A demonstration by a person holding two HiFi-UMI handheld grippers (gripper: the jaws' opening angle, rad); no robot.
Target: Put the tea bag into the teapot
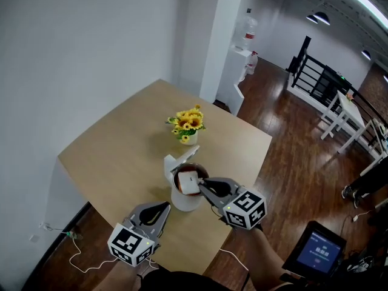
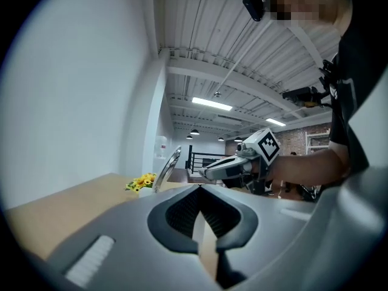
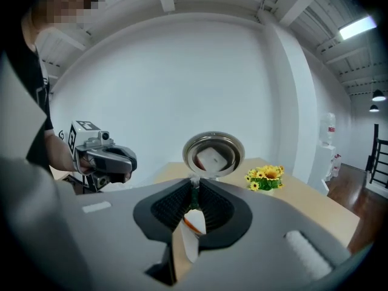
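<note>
The white teapot [image 1: 183, 202] stands near the table's front edge with its hinged lid [image 1: 172, 162] tipped up and open. A white tea bag [image 1: 188, 181] hangs in the pot's dark opening. My right gripper [image 1: 203, 189] is at the rim's right side, shut on the tea bag's white and orange tag [image 3: 193, 224]. The right gripper view shows its jaws [image 3: 193, 214] pinching that tag, and the shiny lid [image 3: 213, 155] mirrors the bag. My left gripper [image 1: 163, 208] rests just left of the pot, shut and holding nothing [image 2: 200, 223].
A small vase of sunflowers [image 1: 188, 125] stands beyond the teapot at mid-table. The wooden table [image 1: 121, 150] meets the wall on the left; its front edge is close under both grippers. Dark wood floor and a screen [image 1: 320, 250] lie to the right.
</note>
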